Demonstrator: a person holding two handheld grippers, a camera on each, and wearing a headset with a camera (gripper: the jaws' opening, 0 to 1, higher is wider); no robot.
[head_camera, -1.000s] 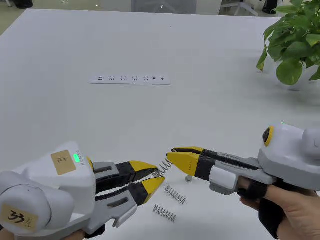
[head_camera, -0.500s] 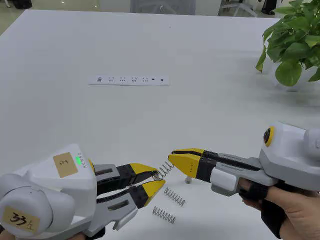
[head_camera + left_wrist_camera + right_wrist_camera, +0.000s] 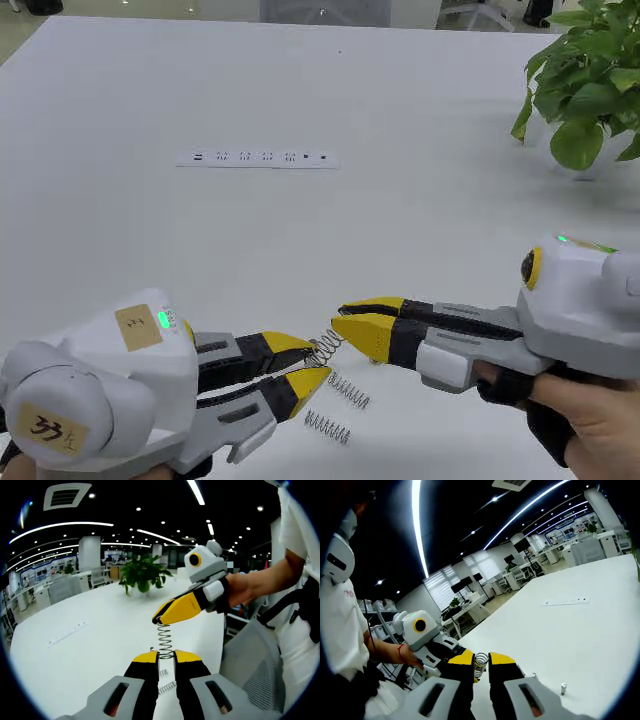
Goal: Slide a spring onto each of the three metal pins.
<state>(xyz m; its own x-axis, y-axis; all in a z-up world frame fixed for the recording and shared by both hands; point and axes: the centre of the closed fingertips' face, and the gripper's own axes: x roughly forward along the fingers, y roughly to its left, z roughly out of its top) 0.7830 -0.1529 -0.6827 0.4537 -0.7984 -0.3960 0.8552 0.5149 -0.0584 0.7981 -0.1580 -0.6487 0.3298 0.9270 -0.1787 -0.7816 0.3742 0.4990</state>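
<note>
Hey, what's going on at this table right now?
A person holds a gripper in each hand over a white table. The left gripper has its jaws shut on one end of a spring. The right gripper meets the spring's other end, but its grip is unclear. Two loose springs and a small metal pin sit on the table.

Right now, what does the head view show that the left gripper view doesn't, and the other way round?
Head view: the white body of the left gripper, with its green light and tan sticker.
Left gripper view: bright ceiling light strips, a grey mesh chair back and the person's bare forearm.
Both: the coiled metal spring reaching from the left gripper to the right gripper, the leafy green plant and the white table.
</note>
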